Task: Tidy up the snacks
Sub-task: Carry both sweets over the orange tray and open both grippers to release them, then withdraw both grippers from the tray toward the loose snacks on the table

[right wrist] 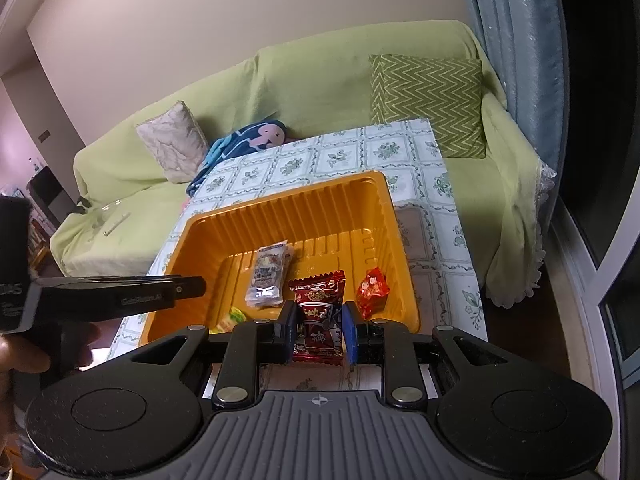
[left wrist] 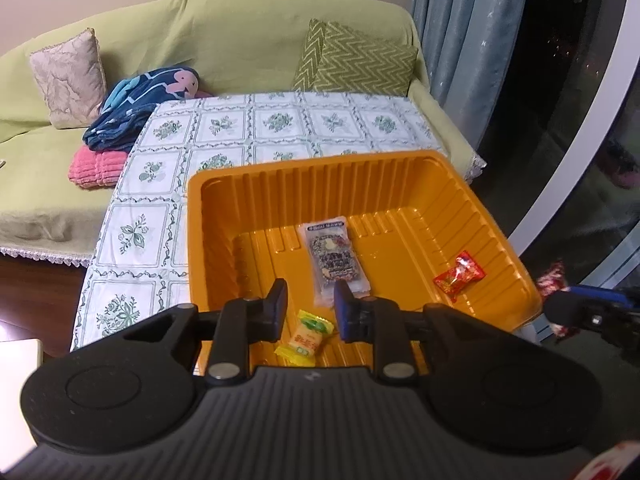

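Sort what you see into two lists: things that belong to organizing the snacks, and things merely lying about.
Belongs to the job:
orange tray
dark red snack packet, held by the right gripper
clear-wrapped bar
small red candy
yellow candy
left gripper, open over the tray

Just lying about:
zigzag cushion
beige cushion
blue blanket
pink cushion

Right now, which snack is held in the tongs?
The dark red packet, clamped between the right tongs; the yellow, bright red and clear-wrapped snacks lie loose.
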The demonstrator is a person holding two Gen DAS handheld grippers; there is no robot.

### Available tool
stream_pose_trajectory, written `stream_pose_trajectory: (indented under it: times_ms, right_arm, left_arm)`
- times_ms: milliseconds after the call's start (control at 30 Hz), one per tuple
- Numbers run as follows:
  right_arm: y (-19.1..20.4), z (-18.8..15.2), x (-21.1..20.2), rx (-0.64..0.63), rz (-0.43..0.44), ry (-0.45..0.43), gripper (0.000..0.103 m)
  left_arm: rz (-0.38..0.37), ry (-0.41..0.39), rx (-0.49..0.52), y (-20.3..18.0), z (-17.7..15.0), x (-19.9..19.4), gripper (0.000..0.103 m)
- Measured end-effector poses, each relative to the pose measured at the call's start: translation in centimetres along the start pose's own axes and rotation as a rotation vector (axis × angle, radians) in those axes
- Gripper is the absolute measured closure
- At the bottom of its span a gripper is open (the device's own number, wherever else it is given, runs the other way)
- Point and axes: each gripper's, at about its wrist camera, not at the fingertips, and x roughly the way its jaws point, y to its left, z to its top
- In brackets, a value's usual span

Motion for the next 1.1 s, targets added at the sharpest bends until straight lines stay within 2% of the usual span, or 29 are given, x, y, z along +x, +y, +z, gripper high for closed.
stream_pose_trajectory:
  times_ms: [367, 633, 800, 833, 900, 933, 967, 1100]
  right_arm:
    - [0.2, 1.5, 2.2, -0.027, 0.026, 0.003, 0.079]
    - [-0.1, 1.8, 5.5, -0.001, 0.038, 0.052, 0.078]
    - [0.1, 2.3, 6.7, 0.012, 0.043, 0.043, 0.078]
    - [0.1, 2.4, 6.9, 0.019, 0.043, 0.041, 0.077]
    - [0.1, 2.7, 7.0, 0.038, 0.052, 0.031, 0.064]
    - [0.0, 2.9, 6.9, 0.049, 0.057, 0.023, 0.049]
    - [0.0, 2.9, 6.7, 0.055, 0.057, 0.01, 0.039]
    - [0.0, 2.9, 5.5, 0.044, 0.057, -0.012, 0.038]
  left_arm:
    - [-0.002, -0.029, -0.045, 2.8, -0.9, -4.1, 0.077]
    - [0.03, 0.013, -0.073, 4.1, -2.0, -5.1, 0.077]
    - [0.024, 0.029, -0.09, 4.2, -2.8, -5.4, 0.077]
    - [0.025, 0.031, -0.092, 4.2, -2.9, -5.4, 0.077]
    - [0.025, 0.035, -0.095, 4.1, -3.2, -5.6, 0.075]
    - [0.025, 0.038, -0.097, 4.1, -3.4, -5.7, 0.074]
    - [0.026, 0.04, -0.098, 4.0, -3.6, -5.8, 0.073]
    - [0.035, 0.047, -0.093, 3.4, -4.2, -6.2, 0.07]
